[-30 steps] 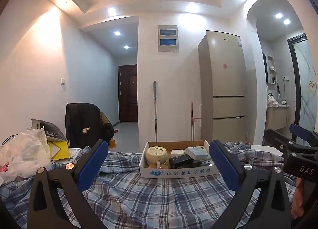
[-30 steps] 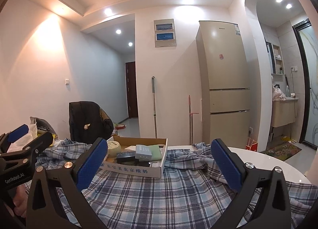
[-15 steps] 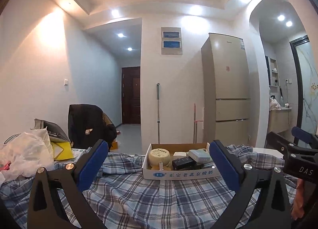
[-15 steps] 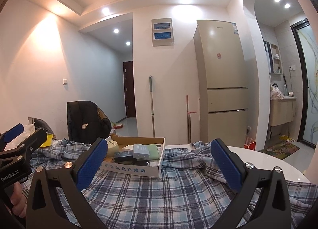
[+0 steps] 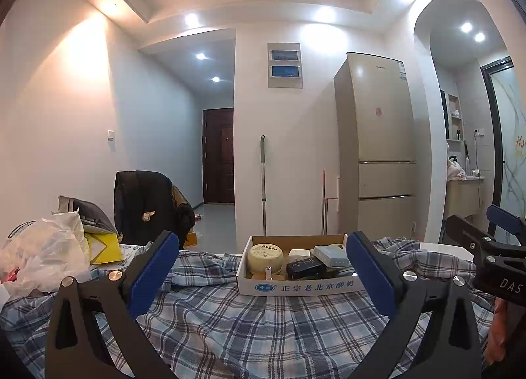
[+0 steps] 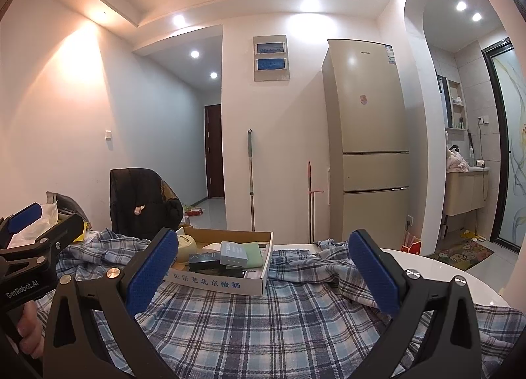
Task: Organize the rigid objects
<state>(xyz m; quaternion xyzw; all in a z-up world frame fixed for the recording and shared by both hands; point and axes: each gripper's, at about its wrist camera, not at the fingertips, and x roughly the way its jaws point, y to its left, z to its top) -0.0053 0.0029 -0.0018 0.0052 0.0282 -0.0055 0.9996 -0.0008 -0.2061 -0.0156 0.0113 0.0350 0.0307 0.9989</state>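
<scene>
A shallow white cardboard box (image 5: 302, 287) with blue print sits on a blue plaid cloth (image 5: 250, 323). It holds a round cream tin (image 5: 265, 257), a black box (image 5: 304, 266), a pale grey box (image 5: 330, 254) and other small items. My left gripper (image 5: 261, 275) is open and empty, just in front of the box. My right gripper (image 6: 263, 273) is open and empty, with the box (image 6: 217, 282) ahead to its left. Each gripper shows at the edge of the other's view.
A heap of plastic bags (image 5: 42, 257) and a yellow bag (image 5: 102, 249) lies at the table's left. A chair with a black jacket (image 5: 148, 208) stands behind. The white table rim (image 6: 443, 277) shows bare at the right. A fridge (image 5: 374, 149) stands beyond.
Both cameras have tilted slightly upward, so the box sits lower in the views. Both grippers stay open and empty.
</scene>
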